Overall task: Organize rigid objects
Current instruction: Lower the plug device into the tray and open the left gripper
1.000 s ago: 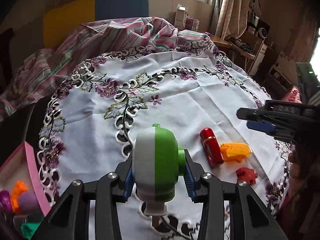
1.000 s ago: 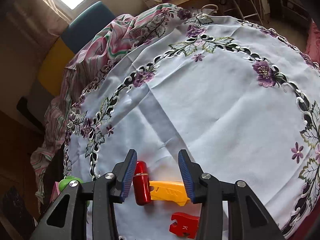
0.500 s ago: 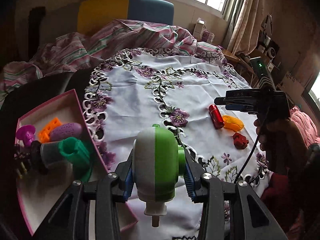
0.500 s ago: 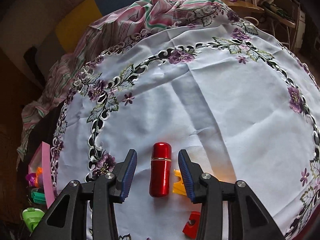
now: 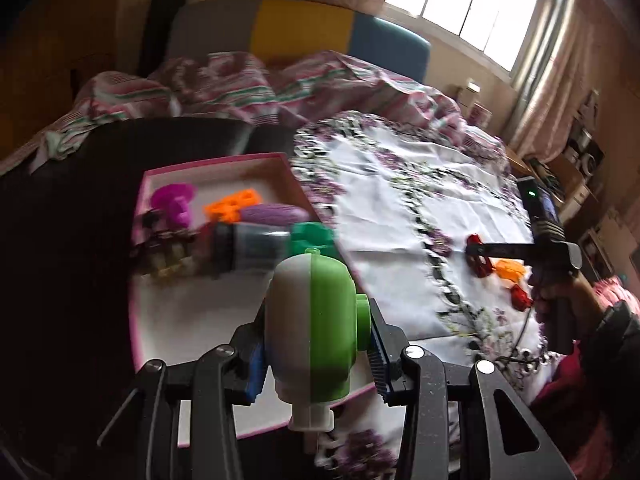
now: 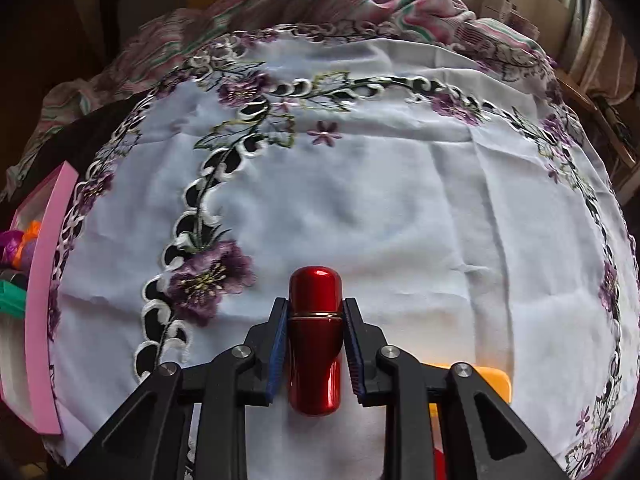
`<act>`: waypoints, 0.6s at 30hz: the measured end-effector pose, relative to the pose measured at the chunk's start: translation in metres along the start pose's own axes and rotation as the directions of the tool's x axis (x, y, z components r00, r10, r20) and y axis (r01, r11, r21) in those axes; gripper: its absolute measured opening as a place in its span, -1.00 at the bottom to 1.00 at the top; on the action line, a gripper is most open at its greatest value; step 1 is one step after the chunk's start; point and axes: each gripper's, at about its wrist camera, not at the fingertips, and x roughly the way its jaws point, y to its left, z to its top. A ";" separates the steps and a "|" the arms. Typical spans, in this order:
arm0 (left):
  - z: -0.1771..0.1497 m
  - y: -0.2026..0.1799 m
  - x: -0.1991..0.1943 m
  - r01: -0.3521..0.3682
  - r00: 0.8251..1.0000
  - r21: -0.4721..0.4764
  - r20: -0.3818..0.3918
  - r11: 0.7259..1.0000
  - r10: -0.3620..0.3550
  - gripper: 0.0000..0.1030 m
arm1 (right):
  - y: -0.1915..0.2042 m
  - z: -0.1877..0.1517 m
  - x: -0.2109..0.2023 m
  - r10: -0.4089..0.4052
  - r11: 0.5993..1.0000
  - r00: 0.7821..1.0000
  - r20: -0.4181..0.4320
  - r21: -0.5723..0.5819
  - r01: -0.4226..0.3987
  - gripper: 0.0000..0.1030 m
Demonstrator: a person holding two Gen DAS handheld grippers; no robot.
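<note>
My left gripper [image 5: 315,354] is shut on a green-and-white plastic bottle [image 5: 316,312], held nozzle-down over the near corner of the pink tray [image 5: 224,159]. My right gripper [image 6: 315,322] is shut on a red metallic capsule [image 6: 316,286] that lies on the white embroidered tablecloth [image 6: 400,208]; both blue pads press its sides. The left wrist view shows the right gripper [image 5: 482,249] far right over that red capsule [image 5: 477,261]. A yellow plastic piece [image 6: 494,380] lies just right of the capsule, half hidden by the gripper frame.
The tray holds a magenta toy [image 5: 174,200], an orange block [image 5: 232,206], a purple oval [image 5: 272,213], a dark jar [image 5: 248,246] and a green piece [image 5: 312,236]. A small red piece [image 5: 520,298] lies near a person's hand [image 5: 560,292]. Striped bedding [image 6: 340,0] borders the cloth.
My left gripper swung left with the bottle, from over the cloth to over the pink tray. My right gripper rolled, came down around the red capsule and closed on it.
</note>
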 end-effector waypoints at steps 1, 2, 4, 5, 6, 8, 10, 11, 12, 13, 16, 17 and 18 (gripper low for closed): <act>-0.002 0.010 -0.002 -0.016 1.000 -0.017 0.001 1.000 0.016 -0.18 | 0.003 -0.001 0.001 0.014 1.000 1.000 -0.013 -0.009 -0.015 -0.49; -0.005 0.021 -0.006 -0.034 0.999 -0.040 0.002 0.999 0.035 -0.18 | 0.005 -0.002 0.005 0.031 0.999 0.999 -0.035 -0.009 -0.031 -0.49; -0.011 0.041 -0.010 -0.070 0.998 -0.084 -0.003 0.994 0.070 -0.18 | 0.007 -0.001 0.007 0.035 0.999 0.999 -0.036 -0.007 -0.035 -0.49; -0.014 0.051 -0.013 -0.085 0.996 -0.106 -0.007 0.991 0.084 -0.18 | 0.005 -0.001 0.007 0.043 0.999 0.998 -0.037 0.006 -0.043 -0.49; -0.017 0.059 -0.015 -0.096 0.995 -0.126 -0.011 0.987 0.095 -0.18 | 0.004 -0.001 0.007 0.050 0.999 0.998 -0.038 0.017 -0.050 -0.49; -0.021 0.072 -0.017 -0.114 0.994 -0.157 -0.017 0.981 0.112 -0.18 | 0.004 -0.002 0.008 0.052 0.999 0.998 -0.039 0.014 -0.052 -0.49; -0.023 0.081 -0.019 -0.122 0.992 -0.179 -0.019 0.976 0.121 -0.18 | 0.005 -0.002 0.008 0.044 0.999 0.998 -0.037 0.007 -0.044 -0.49; -0.024 0.085 -0.019 -0.127 0.992 -0.189 -0.019 0.974 0.125 -0.18 | 0.007 -0.003 0.007 0.037 0.999 0.999 -0.034 -0.006 -0.038 -0.49; -0.024 0.084 -0.019 -0.130 0.991 -0.194 -0.020 0.972 0.129 -0.18 | 0.008 -0.004 0.007 0.030 0.999 0.999 -0.031 -0.020 -0.031 -0.49; -0.023 0.084 -0.017 -0.131 0.991 -0.197 -0.023 0.972 0.129 -0.18 | 0.009 -0.005 0.007 0.025 0.999 0.999 -0.027 -0.029 -0.025 -0.48; -0.020 0.084 -0.010 -0.125 0.992 -0.200 -0.042 0.972 0.119 -0.18 | 0.009 -0.004 0.008 0.022 0.999 0.999 -0.025 -0.033 -0.022 -0.49; -0.020 0.083 -0.007 -0.125 0.992 -0.195 -0.051 0.973 0.117 -0.18 | 0.009 -0.004 0.007 0.021 0.999 0.999 -0.024 -0.034 -0.021 -0.49; -0.019 0.083 -0.003 -0.127 0.991 -0.188 -0.060 0.974 0.118 -0.18 | 0.010 -0.004 0.007 0.017 0.999 1.000 -0.023 -0.037 -0.018 -0.49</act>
